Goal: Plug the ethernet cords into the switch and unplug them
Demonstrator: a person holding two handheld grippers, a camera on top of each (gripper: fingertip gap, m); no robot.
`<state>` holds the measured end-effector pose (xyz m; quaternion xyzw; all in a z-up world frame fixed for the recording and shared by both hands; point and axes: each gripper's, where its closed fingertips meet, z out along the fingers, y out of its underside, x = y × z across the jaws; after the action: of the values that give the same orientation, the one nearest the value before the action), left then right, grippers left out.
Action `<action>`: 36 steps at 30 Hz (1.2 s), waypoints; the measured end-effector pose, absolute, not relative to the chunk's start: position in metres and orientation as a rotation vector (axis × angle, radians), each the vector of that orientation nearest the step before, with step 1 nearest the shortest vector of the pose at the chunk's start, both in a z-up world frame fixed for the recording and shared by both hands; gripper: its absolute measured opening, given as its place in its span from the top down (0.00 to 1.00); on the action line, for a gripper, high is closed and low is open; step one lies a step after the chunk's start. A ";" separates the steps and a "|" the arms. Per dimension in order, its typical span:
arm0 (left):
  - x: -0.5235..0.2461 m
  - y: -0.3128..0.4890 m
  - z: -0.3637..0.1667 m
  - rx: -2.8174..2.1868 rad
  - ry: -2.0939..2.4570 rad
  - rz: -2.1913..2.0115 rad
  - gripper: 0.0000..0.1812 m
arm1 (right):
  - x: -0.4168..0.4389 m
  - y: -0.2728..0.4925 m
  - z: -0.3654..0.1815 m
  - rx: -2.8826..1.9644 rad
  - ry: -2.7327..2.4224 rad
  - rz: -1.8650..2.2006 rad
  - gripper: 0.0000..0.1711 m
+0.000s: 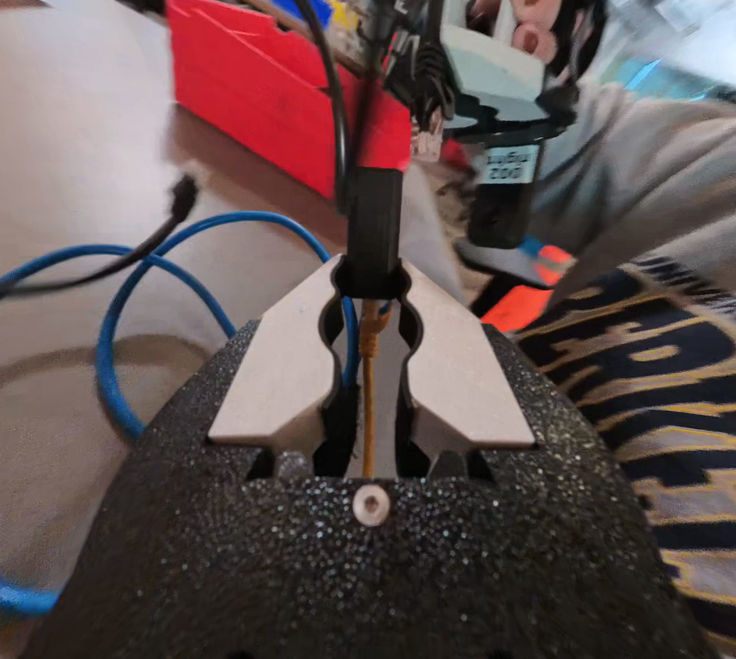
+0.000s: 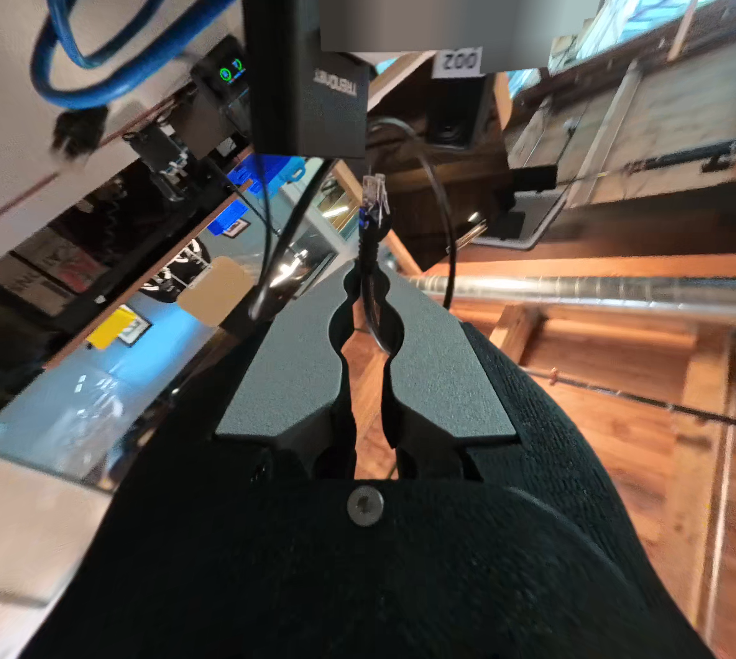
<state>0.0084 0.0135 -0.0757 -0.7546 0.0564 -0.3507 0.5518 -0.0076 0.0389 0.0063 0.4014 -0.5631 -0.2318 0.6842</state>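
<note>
Black and boxy, the switch (image 1: 374, 230) stands pinched at its near end between the pale fingertips of the left gripper (image 1: 372, 275), whose jaws are closed down to the width of the box and grip it firmly, lifted off the grey table (image 1: 79, 122). A blue ethernet cord (image 1: 115, 325) loops over the table behind the left finger, and a thin black cable (image 1: 334, 110) curves down to the switch from above. Just right of the switch and a little beyond it, the right gripper (image 1: 446, 98) comes in from above with a black ethernet cord (image 1: 432, 82) in its tips, the clear plug (image 1: 426, 138) pointing down beside the top of the switch and not yet in a port. A red bin (image 1: 247, 82) sits on the table farther back. In the right wrist view the right gripper's jaws are nearly closed, clamped on the black cord's boot, with the clear plug (image 2: 375, 194) sticking out past the tips, close to the switch (image 2: 306, 82) but apart from it. The blue cord (image 2: 63, 42) hangs in a loop at the upper left of that view.
</note>
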 end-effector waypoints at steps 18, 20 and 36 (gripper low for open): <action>0.012 -0.008 -0.031 -1.318 0.105 -1.374 0.89 | -0.017 0.030 0.026 0.784 -1.246 -0.605 0.98; 0.010 -0.007 -0.032 -1.320 0.084 -1.390 0.89 | -0.017 0.028 0.027 0.786 -1.234 -0.602 0.98; 0.013 -0.009 -0.033 -1.283 0.099 -1.463 0.88 | -0.012 0.024 0.024 0.769 -1.239 -0.453 0.98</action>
<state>0.0134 -0.0090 -0.0333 -0.5448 0.0420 -0.6212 0.5617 -0.0124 0.0237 0.0245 0.3481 -0.5611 -0.2051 0.7225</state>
